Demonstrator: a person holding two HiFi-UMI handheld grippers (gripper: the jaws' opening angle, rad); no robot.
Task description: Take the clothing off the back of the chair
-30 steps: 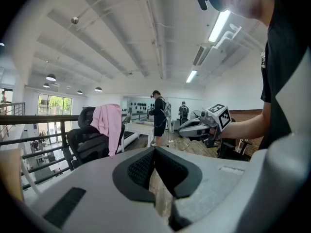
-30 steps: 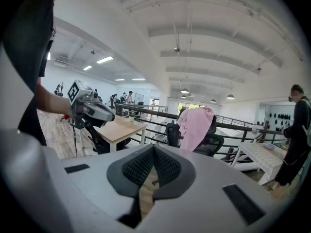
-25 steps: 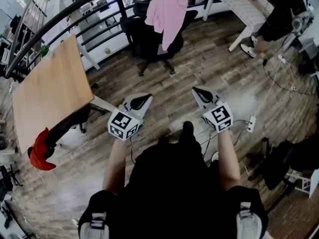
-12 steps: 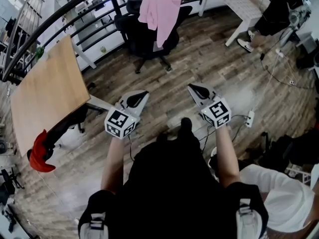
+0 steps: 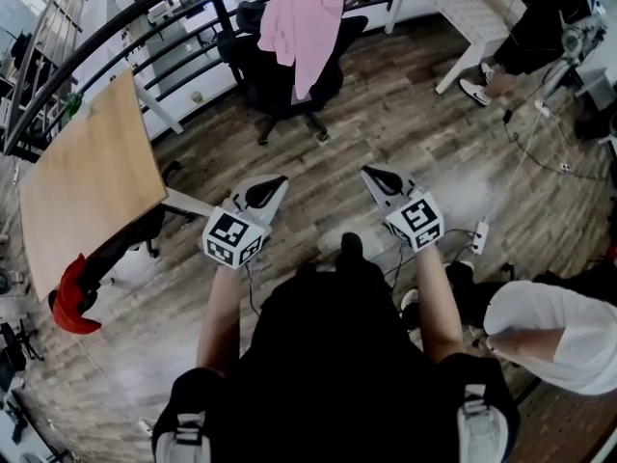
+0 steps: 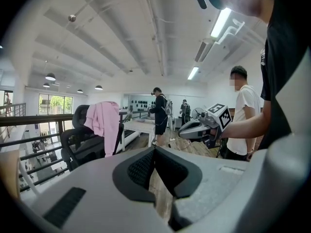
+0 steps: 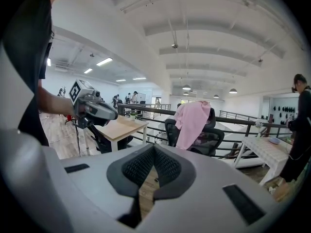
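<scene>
The pink garment (image 5: 302, 27) is draped over the back of the black chair (image 5: 275, 85), well ahead of the person. The left gripper (image 5: 278, 181) and right gripper (image 5: 370, 173) are both clenched on nothing and aimed chairward, likely just being carried until within reach.

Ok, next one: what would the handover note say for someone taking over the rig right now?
Left gripper: shut, empty. Right gripper: shut, empty.
Both are held out ahead of the person, well short of the black office chair.
Pink cloth garment hangs over its back.
Done: nothing. To do: approach, open the jaws, grip the garment, lift it off.
</scene>
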